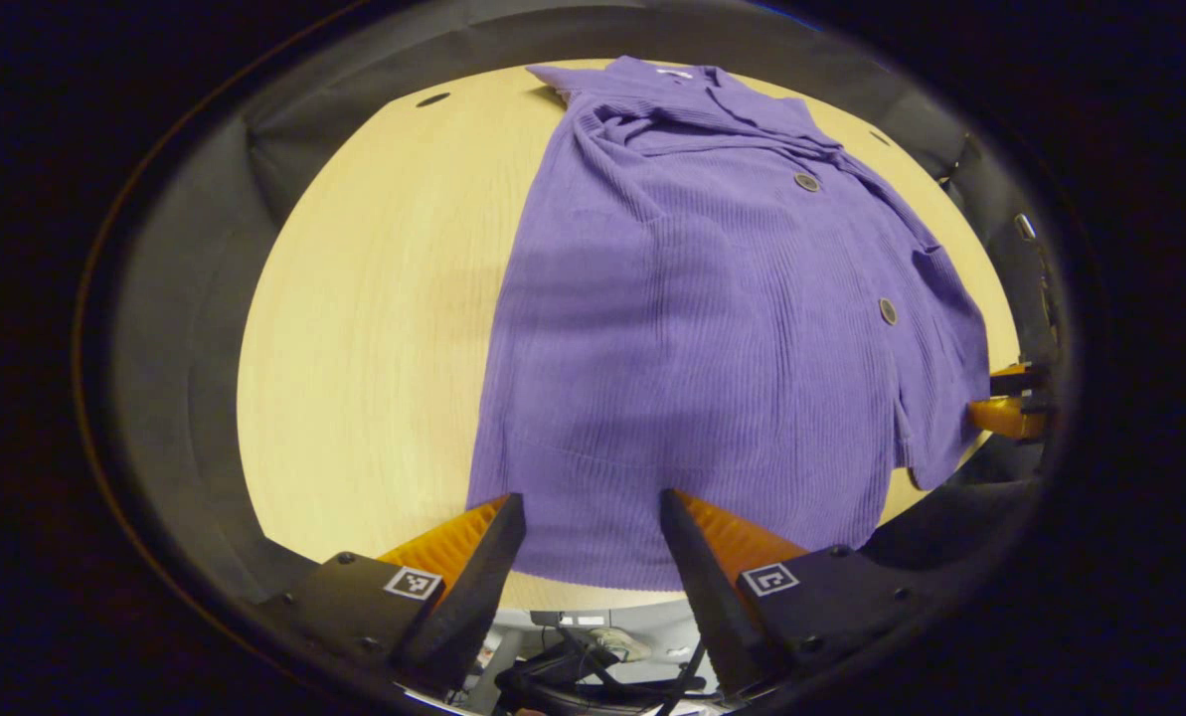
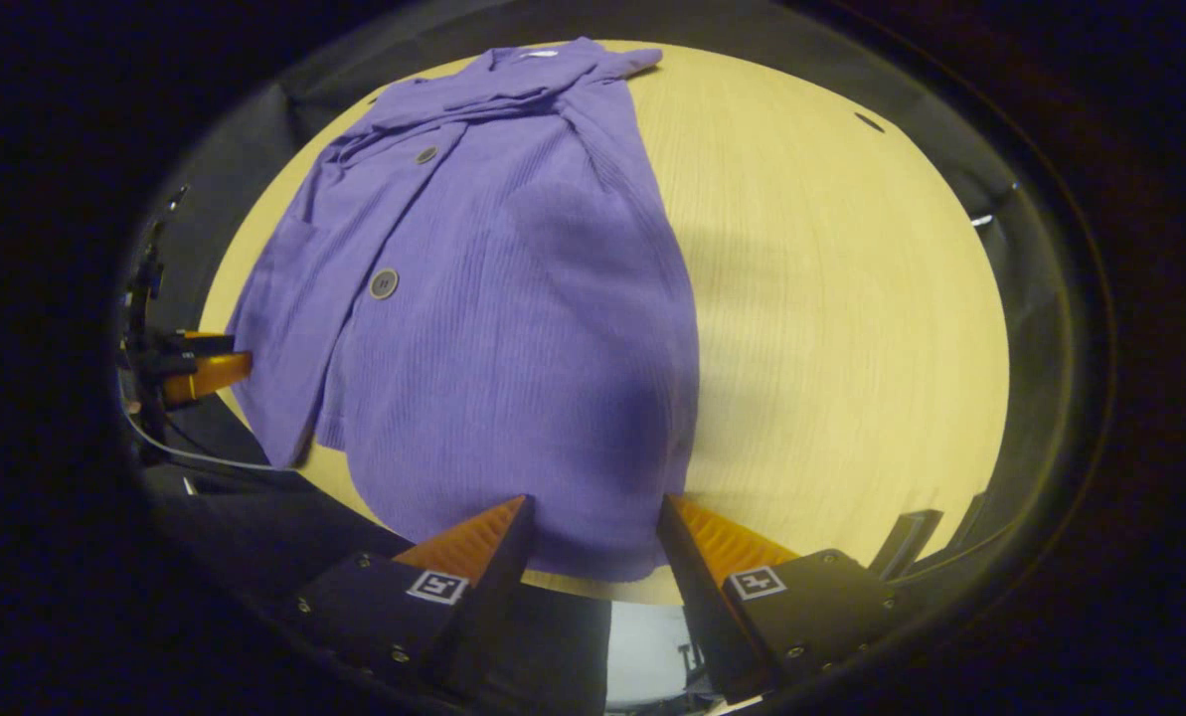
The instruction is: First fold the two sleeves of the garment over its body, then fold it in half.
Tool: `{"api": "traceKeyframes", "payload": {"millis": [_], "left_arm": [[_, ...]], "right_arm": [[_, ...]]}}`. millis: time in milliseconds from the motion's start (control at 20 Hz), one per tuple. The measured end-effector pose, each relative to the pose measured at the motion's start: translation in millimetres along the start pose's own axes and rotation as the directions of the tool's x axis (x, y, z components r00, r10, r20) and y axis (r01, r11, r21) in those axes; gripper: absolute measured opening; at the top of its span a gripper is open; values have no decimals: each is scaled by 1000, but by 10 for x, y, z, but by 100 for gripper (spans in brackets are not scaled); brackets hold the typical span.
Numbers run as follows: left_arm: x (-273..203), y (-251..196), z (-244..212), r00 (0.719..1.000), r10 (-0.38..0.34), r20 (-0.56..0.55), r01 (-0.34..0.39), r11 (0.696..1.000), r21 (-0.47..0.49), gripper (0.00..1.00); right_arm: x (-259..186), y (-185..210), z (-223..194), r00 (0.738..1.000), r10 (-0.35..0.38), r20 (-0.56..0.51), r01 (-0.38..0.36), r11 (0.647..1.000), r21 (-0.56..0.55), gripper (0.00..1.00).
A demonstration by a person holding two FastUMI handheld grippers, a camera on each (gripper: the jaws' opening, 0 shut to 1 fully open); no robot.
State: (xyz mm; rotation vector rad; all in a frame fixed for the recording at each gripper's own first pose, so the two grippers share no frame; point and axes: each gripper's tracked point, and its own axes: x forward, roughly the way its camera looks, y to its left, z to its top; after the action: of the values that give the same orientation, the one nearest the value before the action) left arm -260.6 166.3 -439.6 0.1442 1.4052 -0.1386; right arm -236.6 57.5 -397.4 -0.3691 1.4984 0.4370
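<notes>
The purple cardigan [image 1: 692, 328] lies flat on the wooden surface [image 1: 384, 328], its long axis running away from both cameras: collar at the far edge, hem at the near edge. A small white neck label shows at the collar; its writing is too small to read. The left gripper [image 1: 593, 517] hangs over the hem, fingers apart and empty. The right gripper [image 2: 593, 517] hangs over the hem's other corner, fingers likewise apart, gripping nothing.
</notes>
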Motion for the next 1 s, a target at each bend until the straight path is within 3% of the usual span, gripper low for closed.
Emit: {"api": "traceKeyframes", "payload": {"millis": [100, 200, 250, 300, 350, 400, 500, 550, 600, 650, 700, 750, 800, 850, 1000], "left_arm": [[2, 2, 3, 1000, 0, -18, 0, 1000, -6, 96], [7, -15, 4, 999, 6, -32, -6, 1000, -6, 95], [3, -23, 7, 999, 8, -34, -8, 1000, -1, 95], [2, -18, 1, 999, 7, -37, -7, 1000, 2, 96], [0, -19, 0, 999, 3, -37, -3, 1000, 2, 96], [6, -19, 7, 999, 0, -40, 0, 1000, 6, 92], [6, -43, 18, 999, -7, -49, 8, 1000, 27, 92], [6, -86, 23, 998, -8, -60, 11, 999, 42, 87], [17, -130, 24, 998, -9, -66, 12, 998, 57, 82], [18, -165, 37, 998, -10, -70, 14, 998, 56, 72], [19, -183, 62, 998, -5, -67, 8, 999, 43, 66], [28, -188, 118, 999, 8, -47, -7, 1000, 25, 49], [22, -184, 106, 999, 21, -38, -21, 1000, 8, 33], [20, -188, 114, 999, 30, -30, -30, 1000, 9, 16], [21, -218, 112, 998, 52, 30, -52, 999, 8, 9]], "right_arm": [[2, 32, 8, 999, -31, -38, 30, 999, -36, 82], [7, 42, 11, 998, -28, -56, 28, 1000, -3, 84], [9, 36, 17, 998, -26, -53, 26, 1000, -1, 80], [5, 34, 15, 998, -29, -54, 29, 1000, -7, 84], [5, 33, 16, 998, -31, -52, 31, 1000, -7, 80], [9, 28, 18, 998, -30, -55, 30, 1000, -7, 84], [-4, 44, 24, 998, -25, -65, 25, 1000, -4, 82], [0, 75, 40, 998, -23, -66, 23, 1000, 0, 68], [-2, 101, 56, 998, -22, -61, 22, 1000, -2, 63], [-9, 108, 91, 998, -16, -53, 16, 1000, -4, 47], [6, 108, 74, 998, -15, -59, 15, 1000, -3, 38], [-1, 105, 69, 998, -4, -61, 4, 1000, -4, 23], [-18, 113, 69, 998, -2, -57, 2, 1000, 11, 23], [-12, 118, 83, 998, 6, -58, -5, 1000, 10, 12], [11, 109, 106, 999, 6, -36, -5, 1000, 27, 5]]}}
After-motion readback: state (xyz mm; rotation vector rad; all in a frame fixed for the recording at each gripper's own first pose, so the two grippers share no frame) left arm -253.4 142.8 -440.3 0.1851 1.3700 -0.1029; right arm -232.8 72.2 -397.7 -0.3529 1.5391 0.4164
